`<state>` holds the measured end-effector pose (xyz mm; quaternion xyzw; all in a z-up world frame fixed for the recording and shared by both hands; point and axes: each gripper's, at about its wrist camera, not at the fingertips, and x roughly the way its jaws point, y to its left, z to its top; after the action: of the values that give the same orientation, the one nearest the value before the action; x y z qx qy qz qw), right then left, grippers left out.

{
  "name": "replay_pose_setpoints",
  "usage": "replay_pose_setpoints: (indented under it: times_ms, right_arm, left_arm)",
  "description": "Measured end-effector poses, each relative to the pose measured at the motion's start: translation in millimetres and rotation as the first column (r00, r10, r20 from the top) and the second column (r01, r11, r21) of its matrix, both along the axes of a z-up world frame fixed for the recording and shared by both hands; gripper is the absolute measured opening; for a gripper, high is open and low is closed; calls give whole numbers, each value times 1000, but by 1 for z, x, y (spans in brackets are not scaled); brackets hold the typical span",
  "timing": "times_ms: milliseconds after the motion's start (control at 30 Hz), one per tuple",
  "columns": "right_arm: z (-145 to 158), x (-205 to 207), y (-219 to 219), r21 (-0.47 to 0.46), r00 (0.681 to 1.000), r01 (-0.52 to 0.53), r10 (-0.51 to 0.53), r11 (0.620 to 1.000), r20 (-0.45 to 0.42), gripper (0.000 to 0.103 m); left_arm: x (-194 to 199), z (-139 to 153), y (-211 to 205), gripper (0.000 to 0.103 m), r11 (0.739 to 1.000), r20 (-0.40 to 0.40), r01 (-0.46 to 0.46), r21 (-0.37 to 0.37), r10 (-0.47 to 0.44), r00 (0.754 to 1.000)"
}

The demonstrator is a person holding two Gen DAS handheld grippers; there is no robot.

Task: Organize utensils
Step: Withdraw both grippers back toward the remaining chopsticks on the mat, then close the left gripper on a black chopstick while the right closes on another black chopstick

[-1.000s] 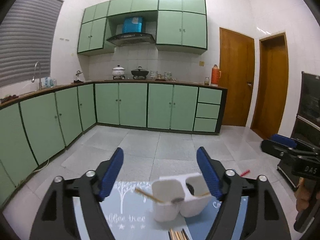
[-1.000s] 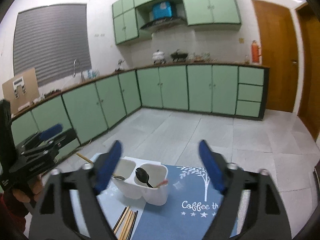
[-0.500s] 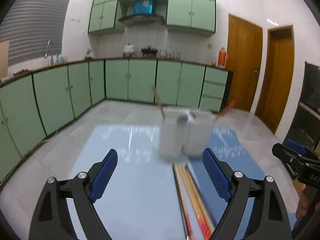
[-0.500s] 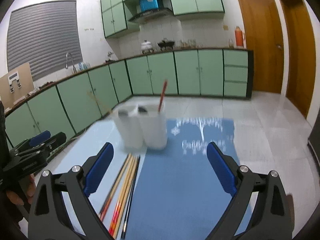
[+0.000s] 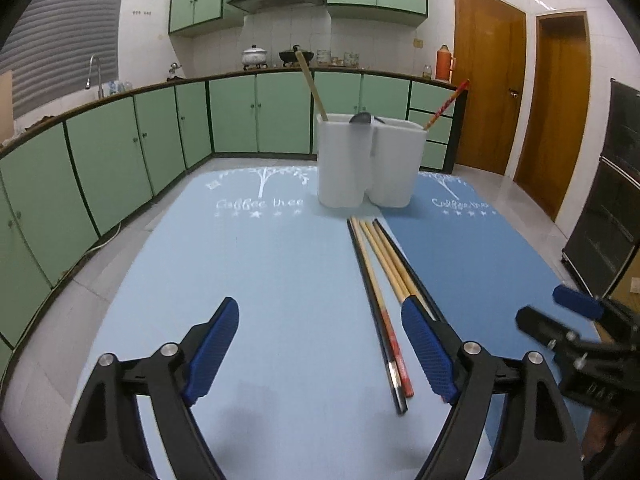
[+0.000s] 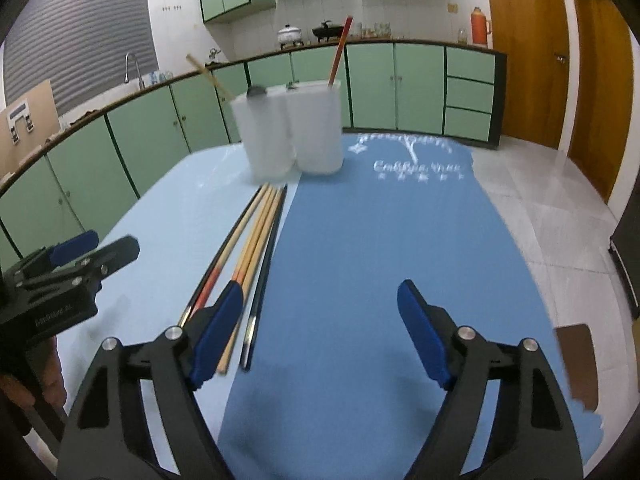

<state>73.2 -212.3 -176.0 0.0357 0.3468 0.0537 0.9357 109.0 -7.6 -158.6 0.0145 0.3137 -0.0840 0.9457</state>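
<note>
A white two-compartment utensil holder (image 5: 370, 160) (image 6: 294, 130) stands at the far end of the table. It holds a wooden chopstick (image 5: 312, 84), a red chopstick (image 5: 446, 104) and a dark spoon (image 5: 360, 119). Several loose chopsticks (image 5: 384, 276) (image 6: 250, 256) lie side by side in front of it. My left gripper (image 5: 320, 352) is open and empty, low over the light blue mat, left of the chopsticks' near ends. My right gripper (image 6: 320, 332) is open and empty over the dark blue mat, right of the chopsticks.
A light blue mat (image 5: 248, 280) and a dark blue mat (image 6: 380, 260) cover the table. Green kitchen cabinets (image 5: 120, 152) run behind and to the left. Wooden doors (image 5: 488, 80) stand at the right. Tiled floor lies beyond the table edges.
Both grippers have come down and pulled back toward the near end of the table. The holder now stands farther off and the loose chopsticks lie in full view.
</note>
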Motion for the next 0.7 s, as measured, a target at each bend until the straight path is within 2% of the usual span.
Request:
replay_pose_setpoints:
  times_ms: [367,433,567,700]
  right_arm:
    - [-30,-10,31,-45,996,-55,52,997,-77,50]
    - [-32,-9,33,-50,994,-65,60,997,-92,43]
    - [-34,-10,39,-74,993,-76,69,994,-97,39]
    - [-35,-6,43,-87,993,-79,70,993,-99,32]
  left_arm:
    - [-21,-19,13,79,1000,-45,-23,13,24,999]
    - [-22,-20,15,79,1000,-45,-22,15,22,999]
    - [-23,-20,15,79,1000,-48,-18,10,18,999]
    - [-24,-21,12,79,1000,-51,-8,5,9,999]
